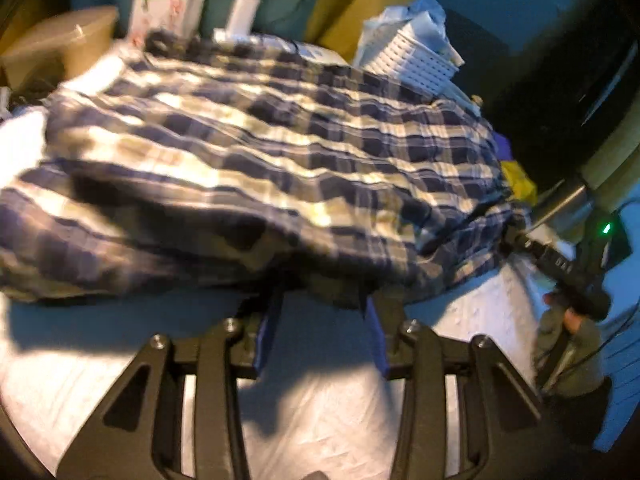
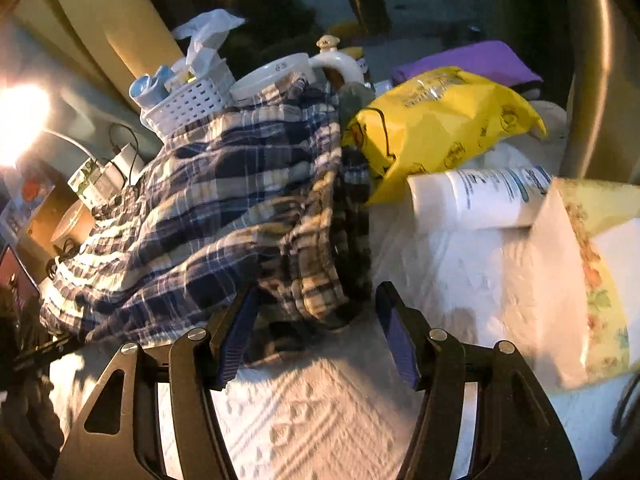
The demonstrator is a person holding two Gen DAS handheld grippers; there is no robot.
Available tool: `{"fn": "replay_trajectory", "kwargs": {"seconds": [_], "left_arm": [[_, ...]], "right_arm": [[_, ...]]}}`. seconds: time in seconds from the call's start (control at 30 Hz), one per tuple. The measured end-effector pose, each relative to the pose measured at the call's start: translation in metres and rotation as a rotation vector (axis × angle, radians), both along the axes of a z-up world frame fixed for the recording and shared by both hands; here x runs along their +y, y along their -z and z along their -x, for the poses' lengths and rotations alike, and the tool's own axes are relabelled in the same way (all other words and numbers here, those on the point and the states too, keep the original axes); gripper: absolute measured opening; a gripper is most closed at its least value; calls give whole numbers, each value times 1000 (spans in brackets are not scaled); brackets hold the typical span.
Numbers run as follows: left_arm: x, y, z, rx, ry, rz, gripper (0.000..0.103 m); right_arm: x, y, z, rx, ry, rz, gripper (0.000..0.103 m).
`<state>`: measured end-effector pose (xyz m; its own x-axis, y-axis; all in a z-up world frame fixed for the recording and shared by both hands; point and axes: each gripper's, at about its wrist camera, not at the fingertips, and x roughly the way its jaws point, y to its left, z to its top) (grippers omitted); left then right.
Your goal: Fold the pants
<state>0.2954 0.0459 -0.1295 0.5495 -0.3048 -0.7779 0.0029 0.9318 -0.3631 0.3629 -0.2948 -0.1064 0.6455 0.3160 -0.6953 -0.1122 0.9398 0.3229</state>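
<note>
White textured surface [image 2: 320,420]: bare patch nearest the cameras | navy-and-cream plaid cotton pants [image 1: 260,152]: rumpled, spread mid-surface, far edge against white perforated plastic basket [image 2: 188,106] and yellow plastic bag [image 2: 436,128] | left gripper [image 1: 324,300]: tips under hem, grip unclear | right gripper [image 2: 316,320]: jaws wide, waistband between, unpinched

The place was a lived-in room of a home, apparently a bedroom. A bed with a white textured cover [image 2: 320,412] served as the working surface. Household clutter crowded its edges: a white plastic basket [image 2: 188,104] of toiletries, a mug [image 2: 276,74], a yellow bag [image 2: 440,124], a lotion bottle [image 2: 480,196], a cardboard box [image 1: 60,44] and a flowered pillow [image 2: 592,280].
</note>
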Motion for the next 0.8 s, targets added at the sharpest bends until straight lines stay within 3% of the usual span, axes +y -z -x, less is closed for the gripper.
{"fn": "replay_trajectory", "kwargs": {"seconds": [0.07, 0.17, 0.2, 0.23, 0.3, 0.33, 0.43, 0.57, 0.63, 0.73, 0.8], "left_arm": [[-4, -8, 8, -50, 18, -111, 40], [-7, -19, 16, -113, 61, -203, 43], [-10, -24, 18, -141, 83, -249, 49], [-12, -27, 18, -161, 97, -288, 60], [-9, -33, 19, -202, 106, -337, 76], [-5, -34, 20, -212, 106, -341, 80], [9, -28, 14, -208, 105, -403, 82], [24, 8, 0, -67, 155, -459, 83], [29, 6, 5, -82, 161, -449, 83], [37, 6, 8, -78, 141, -512, 83], [45, 7, 8, -86, 154, -491, 83]], "right_arm": [[2, 1, -2, -7, -2, 2, 64], [4, 2, -3, -12, -12, 17, 63], [4, 2, -3, -15, -17, 17, 55], [4, 3, -4, -15, -22, 13, 37], [3, 4, -5, -10, -35, -6, 30], [3, 3, -4, -23, -40, -13, 28], [7, -5, 5, -61, -50, 27, 26], [9, -28, 23, -114, -61, 108, 25], [5, -38, 30, -133, -57, 127, 25], [0, -52, 40, -150, -58, 148, 25], [2, -54, 42, -153, -61, 158, 25]]}}
